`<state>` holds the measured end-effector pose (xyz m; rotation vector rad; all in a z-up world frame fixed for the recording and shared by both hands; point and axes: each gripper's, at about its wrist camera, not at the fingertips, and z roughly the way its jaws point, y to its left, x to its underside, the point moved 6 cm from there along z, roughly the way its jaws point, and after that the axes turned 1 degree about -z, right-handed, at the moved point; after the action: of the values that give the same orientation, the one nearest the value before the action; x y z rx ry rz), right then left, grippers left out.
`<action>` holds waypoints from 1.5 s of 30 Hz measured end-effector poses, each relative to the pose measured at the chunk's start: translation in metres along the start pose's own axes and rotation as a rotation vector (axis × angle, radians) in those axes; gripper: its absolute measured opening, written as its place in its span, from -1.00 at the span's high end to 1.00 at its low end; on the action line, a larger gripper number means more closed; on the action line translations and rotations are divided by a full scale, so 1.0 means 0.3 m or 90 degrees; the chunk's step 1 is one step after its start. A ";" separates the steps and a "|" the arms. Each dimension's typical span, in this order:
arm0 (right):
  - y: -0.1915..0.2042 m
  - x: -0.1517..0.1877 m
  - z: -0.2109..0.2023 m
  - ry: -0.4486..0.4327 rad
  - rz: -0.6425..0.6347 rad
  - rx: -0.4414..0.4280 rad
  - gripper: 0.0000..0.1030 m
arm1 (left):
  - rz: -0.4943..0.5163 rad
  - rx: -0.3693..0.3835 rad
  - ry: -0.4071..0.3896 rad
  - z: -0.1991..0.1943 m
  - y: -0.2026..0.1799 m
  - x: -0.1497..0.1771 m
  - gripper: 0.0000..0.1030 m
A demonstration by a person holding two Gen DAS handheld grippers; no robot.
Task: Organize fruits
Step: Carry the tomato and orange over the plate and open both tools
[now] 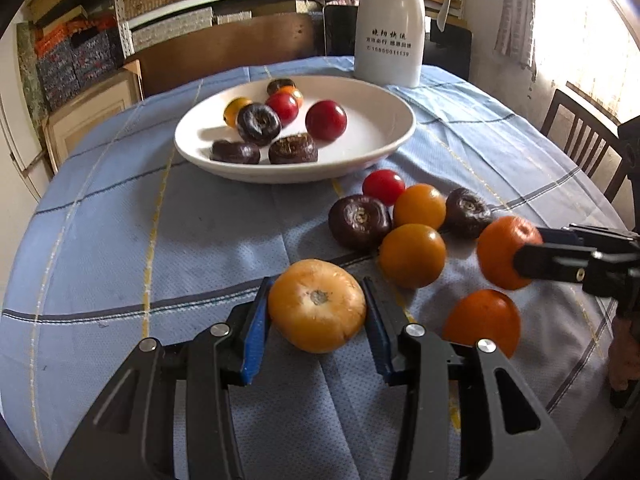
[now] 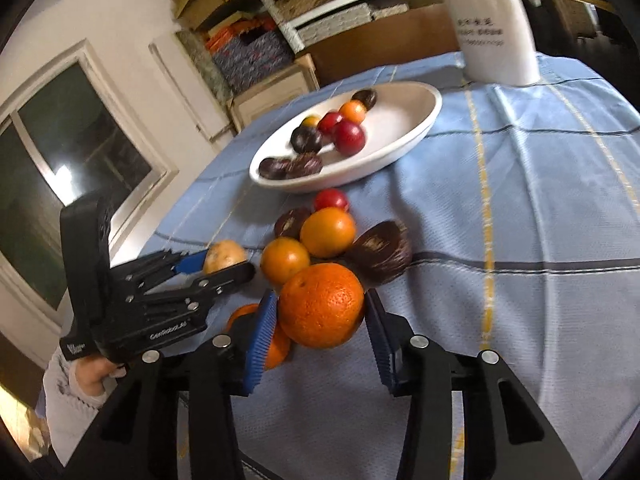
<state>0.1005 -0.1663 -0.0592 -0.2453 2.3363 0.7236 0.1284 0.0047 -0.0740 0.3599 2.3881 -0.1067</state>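
My left gripper [image 1: 317,304] is shut on a pale yellow-orange fruit [image 1: 316,306] low over the blue cloth; the right wrist view shows that gripper [image 2: 230,266] and fruit [image 2: 223,257] from the side. The right gripper [image 2: 322,320] has both blue pads against a large orange [image 2: 322,306], which the left wrist view also shows [image 1: 505,250] at the right. Loose on the cloth lie a red tomato [image 1: 383,186], two small oranges [image 1: 419,206], two dark chestnut-like fruits [image 1: 358,222] and another orange [image 1: 484,320]. A white bowl [image 1: 368,120] behind them holds several fruits.
A tall white jug [image 1: 390,28] stands behind the bowl at the table's far edge. A wooden chair [image 1: 580,140] is at the right, past the table's rim. Shelves with boxes fill the back wall. A person's hand [image 2: 92,376] holds the left gripper.
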 end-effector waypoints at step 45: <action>-0.072 -0.288 0.095 -0.100 -0.015 0.146 -0.47 | -0.016 -0.169 -0.085 0.038 0.090 -0.209 -0.91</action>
<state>0.1894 -0.1696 -0.0299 -0.1087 2.2375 0.4414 0.1879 0.0143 -0.0401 0.1904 2.2392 0.1680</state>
